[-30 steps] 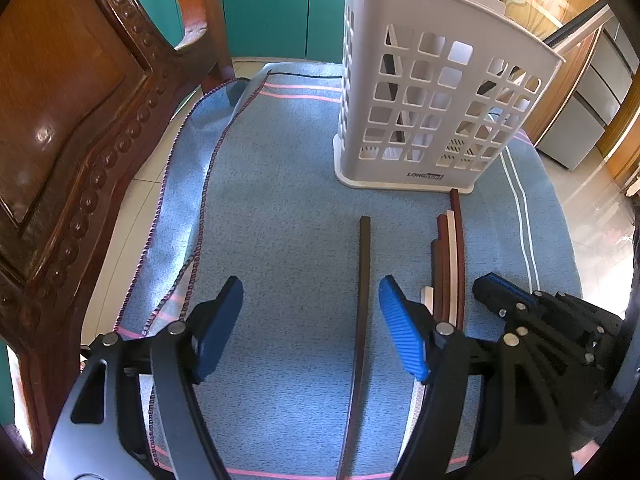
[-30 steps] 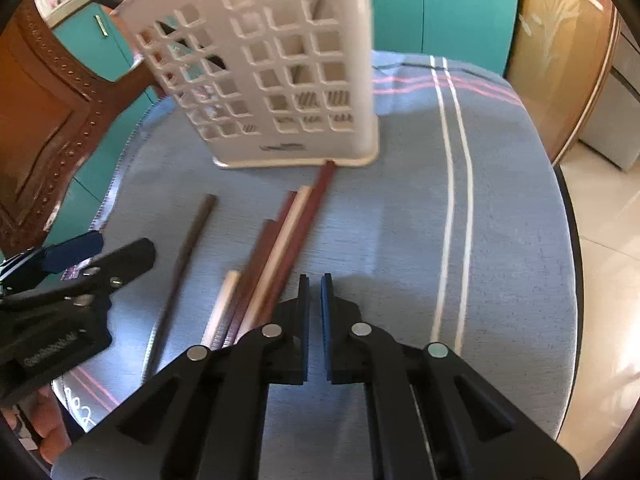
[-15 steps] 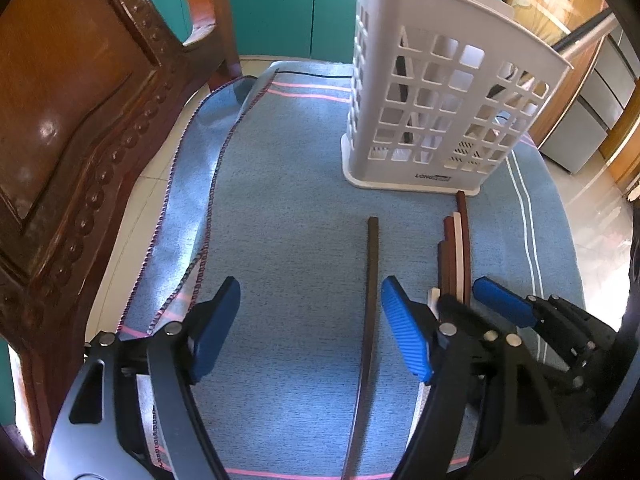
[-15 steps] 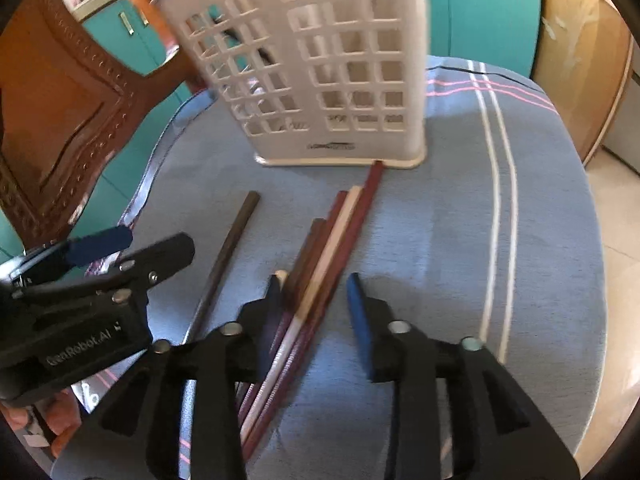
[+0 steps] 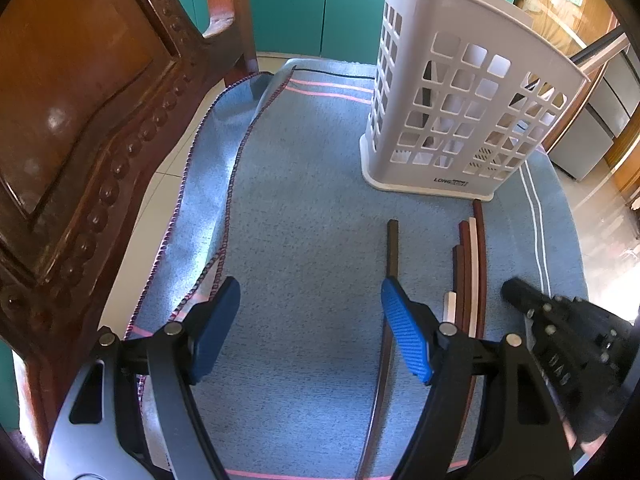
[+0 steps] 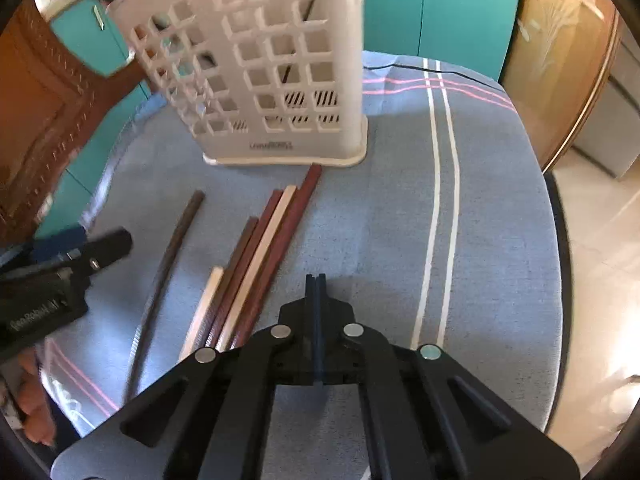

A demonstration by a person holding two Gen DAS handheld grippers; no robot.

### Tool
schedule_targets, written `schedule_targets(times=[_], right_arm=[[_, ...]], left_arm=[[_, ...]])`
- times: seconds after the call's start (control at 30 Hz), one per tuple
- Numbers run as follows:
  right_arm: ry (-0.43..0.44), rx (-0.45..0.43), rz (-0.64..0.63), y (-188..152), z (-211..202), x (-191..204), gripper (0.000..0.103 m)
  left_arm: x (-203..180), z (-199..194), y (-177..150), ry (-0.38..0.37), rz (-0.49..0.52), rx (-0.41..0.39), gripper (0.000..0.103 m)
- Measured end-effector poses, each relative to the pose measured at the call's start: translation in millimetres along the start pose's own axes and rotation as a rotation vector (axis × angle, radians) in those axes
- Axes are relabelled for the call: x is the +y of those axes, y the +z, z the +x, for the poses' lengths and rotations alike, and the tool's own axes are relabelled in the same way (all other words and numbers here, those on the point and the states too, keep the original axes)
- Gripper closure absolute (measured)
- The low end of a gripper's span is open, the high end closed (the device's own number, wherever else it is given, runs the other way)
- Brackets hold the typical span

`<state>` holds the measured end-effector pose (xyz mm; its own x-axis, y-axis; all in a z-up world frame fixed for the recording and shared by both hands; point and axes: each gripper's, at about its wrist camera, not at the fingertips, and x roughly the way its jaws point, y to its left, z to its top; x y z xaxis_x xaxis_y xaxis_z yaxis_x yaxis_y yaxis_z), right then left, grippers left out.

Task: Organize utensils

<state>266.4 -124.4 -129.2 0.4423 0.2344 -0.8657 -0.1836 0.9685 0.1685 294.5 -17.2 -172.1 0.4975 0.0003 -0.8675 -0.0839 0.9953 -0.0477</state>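
Utensils for sorting were chopsticks, nearly all lying loose on the blue cloth (image 5: 304,208) that covered the table.

White slotted caddy (image 5: 460,112) stood upright at the far end of the cloth. Through its holes a dark stem or two showed inside; could not tell what they were, so at best a small part of the job looked done.

Bundle of chopsticks (image 6: 260,248), dark red, brown and cream, lay side by side just short of the caddy's base, the longest tip almost touching it. None was lifted.

Single dark chopstick (image 5: 392,248) lay apart from the bundle, on its left.

Left gripper (image 5: 310,320) hung over bare cloth with jaws spread wide, nothing between them; the single chopstick ran under its right-hand finger rather than inside the gap.

Right gripper (image 6: 316,280) was clamped fully together on nothing, tips just to the right of the bundle.

Judged: barely begun. Every visible stick remained to be picked up and dropped in the caddy.
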Motion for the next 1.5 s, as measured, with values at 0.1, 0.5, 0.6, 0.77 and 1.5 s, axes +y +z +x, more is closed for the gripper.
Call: schedule_targets(times=[0.1, 0.5, 0.6, 0.77, 1.5], right_arm=[[0.047, -0.018, 0.080, 11, 2, -11, 0.088], [-0.120, -0.086, 0.083, 51, 40, 7, 0.084], [-0.125, -0.066, 0.030, 48, 39, 7, 0.092], [-0.129, -0.044, -0.017, 34, 28, -10, 0.092], [-0.097, -0.010, 0.032, 18, -13, -55, 0.062]], left_arm=[[0, 0, 0, -0.007, -0.006, 0.002, 0.030], [3, 6, -7, 0.004, 0.013, 0.028, 0.028], [6, 4, -7, -0.003, 0.008, 0.028, 0.028], [3, 0, -8, -0.020, 0.014, 0.025, 0.028], [-25, 33, 4, -0.085, 0.071, 0.056, 0.027]])
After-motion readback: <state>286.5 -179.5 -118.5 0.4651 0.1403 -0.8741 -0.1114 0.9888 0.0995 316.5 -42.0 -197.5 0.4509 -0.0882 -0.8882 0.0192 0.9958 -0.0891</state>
